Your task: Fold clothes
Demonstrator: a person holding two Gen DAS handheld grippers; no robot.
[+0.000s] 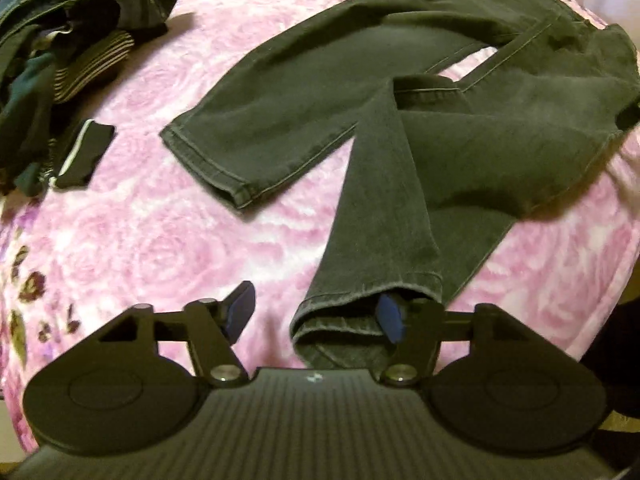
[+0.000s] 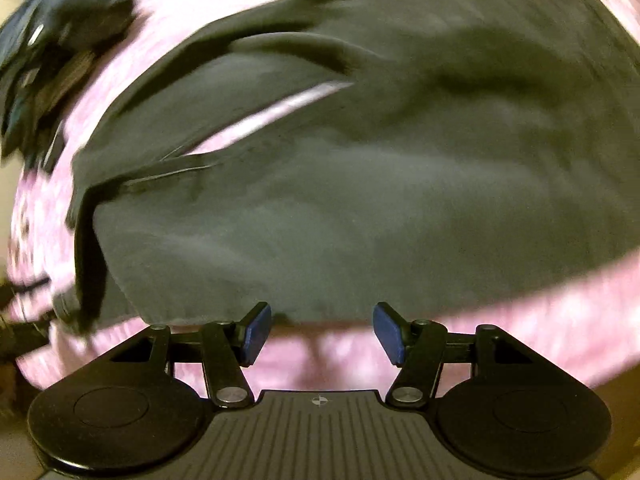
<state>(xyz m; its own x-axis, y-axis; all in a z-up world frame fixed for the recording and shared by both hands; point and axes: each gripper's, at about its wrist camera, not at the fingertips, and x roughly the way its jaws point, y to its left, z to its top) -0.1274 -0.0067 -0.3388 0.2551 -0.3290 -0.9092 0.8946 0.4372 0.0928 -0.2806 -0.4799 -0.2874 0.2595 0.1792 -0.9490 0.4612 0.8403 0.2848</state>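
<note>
Surface: a bed under a pink rose-patterned blanket (image 1: 168, 240); I see dark floral motifs on it at the left edge of the left wrist view. Little of the room shows beyond the bedding.

Item 1: dark grey jeans (image 1: 500, 120), spread on the blanket. I read the long axis as running from the waist at upper right toward lower left. The farther leg lies flat, its hem (image 1: 208, 168) pointing left. The nearer leg is bent back at about the knee and runs down toward me, ending at the left hand-held gripper.

Item 2: a heap of unfolded clothes (image 1: 60, 40) at upper left, well apart from the jeans, with denim, a striped knit and a dark cuff visible.

Left hand-held gripper (image 1: 316, 318): jaws spread wide; its right blue pad is tucked inside the near leg's hem opening, and the left pad stands clear over the blanket.

Right hand-held gripper (image 2: 320, 332): released, pads apart, holding nothing, at the near edge of the jeans (image 2: 360, 200). This view is motion-blurred.
</note>
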